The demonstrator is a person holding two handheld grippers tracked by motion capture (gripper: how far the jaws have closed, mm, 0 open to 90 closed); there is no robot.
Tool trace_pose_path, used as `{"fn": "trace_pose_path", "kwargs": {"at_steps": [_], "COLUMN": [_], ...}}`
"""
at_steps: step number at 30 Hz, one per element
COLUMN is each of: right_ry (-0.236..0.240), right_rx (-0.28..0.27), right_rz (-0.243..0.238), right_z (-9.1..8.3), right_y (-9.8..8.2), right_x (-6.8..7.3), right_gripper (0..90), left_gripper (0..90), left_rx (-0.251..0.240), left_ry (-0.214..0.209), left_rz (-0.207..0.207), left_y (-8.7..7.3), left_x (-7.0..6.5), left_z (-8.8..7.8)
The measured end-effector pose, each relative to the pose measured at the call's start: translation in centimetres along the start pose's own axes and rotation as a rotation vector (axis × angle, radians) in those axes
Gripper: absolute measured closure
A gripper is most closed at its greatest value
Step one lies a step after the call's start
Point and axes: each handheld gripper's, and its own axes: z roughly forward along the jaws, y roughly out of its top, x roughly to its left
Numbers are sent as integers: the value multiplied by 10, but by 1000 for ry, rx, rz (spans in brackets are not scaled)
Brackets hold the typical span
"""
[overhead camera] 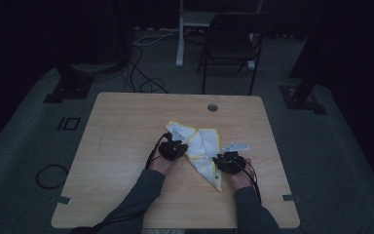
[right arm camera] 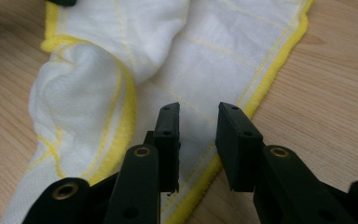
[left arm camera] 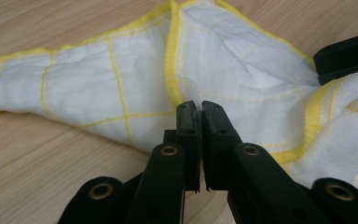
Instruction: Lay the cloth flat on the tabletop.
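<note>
- Left gripper [left arm camera: 200, 106]: jaws pressed together, pinching a bit of the cloth [left arm camera: 242, 70] at the tips, near a yellow hem.
- Right gripper [right arm camera: 198, 114]: jaws apart, poised over the cloth's bound edge, nothing clamped.
- Cloth: white with yellow grid lines, lying crumpled mid-table [overhead camera: 126, 146]. Likely light, limp, sure to sag and bunch (best taken at the thicker hem or a corner).
- Surroundings: folding chair [overhead camera: 231, 41] and floor cables [overhead camera: 141, 73] beyond the far edge, well apart; nothing obstructs.
</note>
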Motion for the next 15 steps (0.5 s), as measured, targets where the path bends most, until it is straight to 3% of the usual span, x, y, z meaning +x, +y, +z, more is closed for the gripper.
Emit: {"fn": "trace_pose_path", "kwargs": {"at_steps": [15], "right_ry": [4], "right_rx": [-2], "right_rz": [3], "right_z": [0], "right_y": [0], "right_x": [0], "right_gripper": [694], "left_gripper": [870], "left_rx": [-32], "left_ry": [18], "left_rz": [-32], "left_y": [-14], "left_x": [10], "left_z": [-26]}}
